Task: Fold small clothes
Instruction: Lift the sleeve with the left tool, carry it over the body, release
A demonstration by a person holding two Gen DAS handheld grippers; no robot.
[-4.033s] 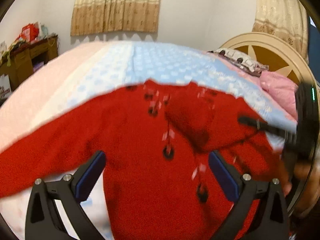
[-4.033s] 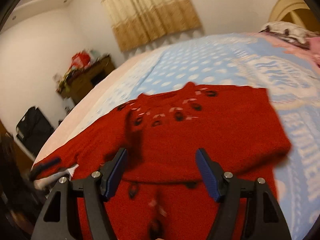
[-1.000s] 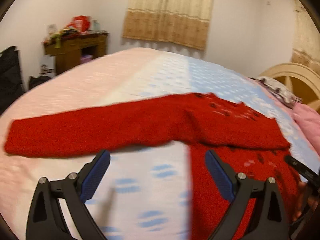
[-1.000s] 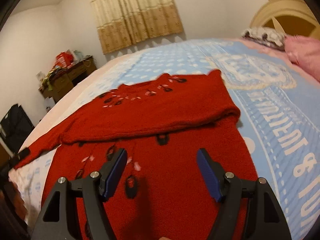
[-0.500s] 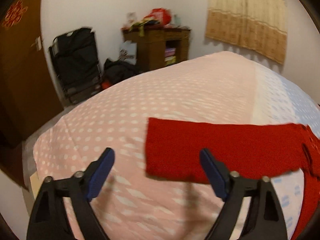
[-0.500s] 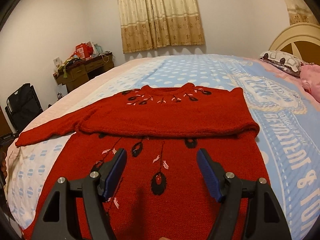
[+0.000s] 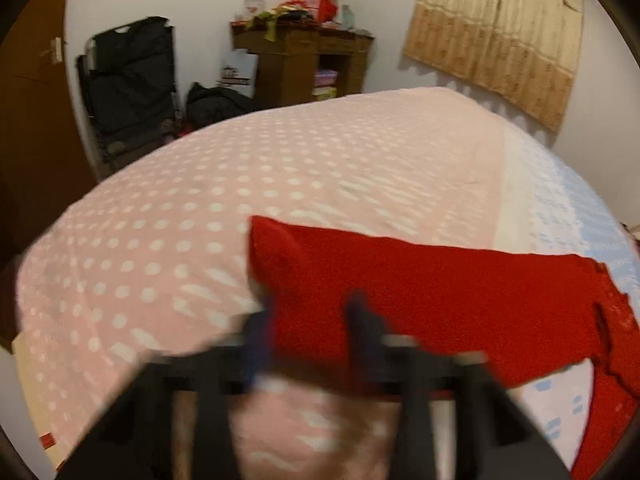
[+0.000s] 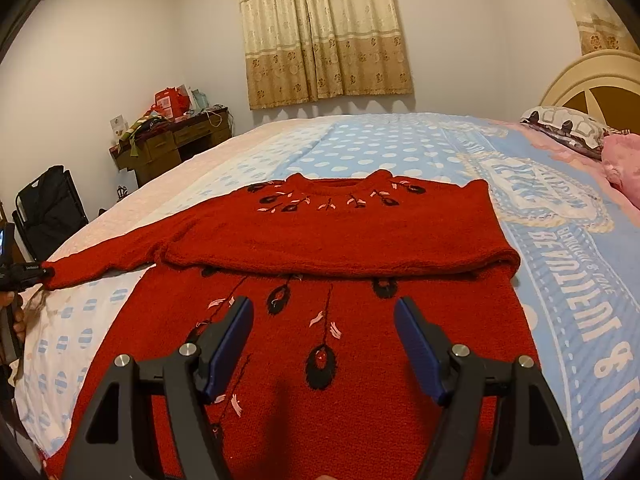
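A red knit sweater [image 8: 340, 236] with black and pink embroidery lies on the bed, its right sleeve folded across the chest. Its left sleeve [image 7: 420, 284] stretches out sideways over the pink dotted cover. My left gripper [image 7: 312, 316] is blurred and its fingers stand close together over the sleeve's cuff end; it looks closed on the cuff. In the right wrist view the left gripper [image 8: 24, 272] shows at the cuff on the far left. My right gripper [image 8: 324, 344] is open and empty above the sweater's lower body.
The bed cover [image 8: 560, 280] is blue with white lettering at right and pink with white dots [image 7: 200, 220] at left. A wooden desk [image 7: 304, 64] with clutter and a black bag [image 7: 128, 80] stand by the wall. Pillows [image 8: 568, 128] lie by the headboard.
My left gripper swung left along the outstretched sleeve to its cuff and its fingers closed in from wide open. My right gripper stayed open over the sweater body.
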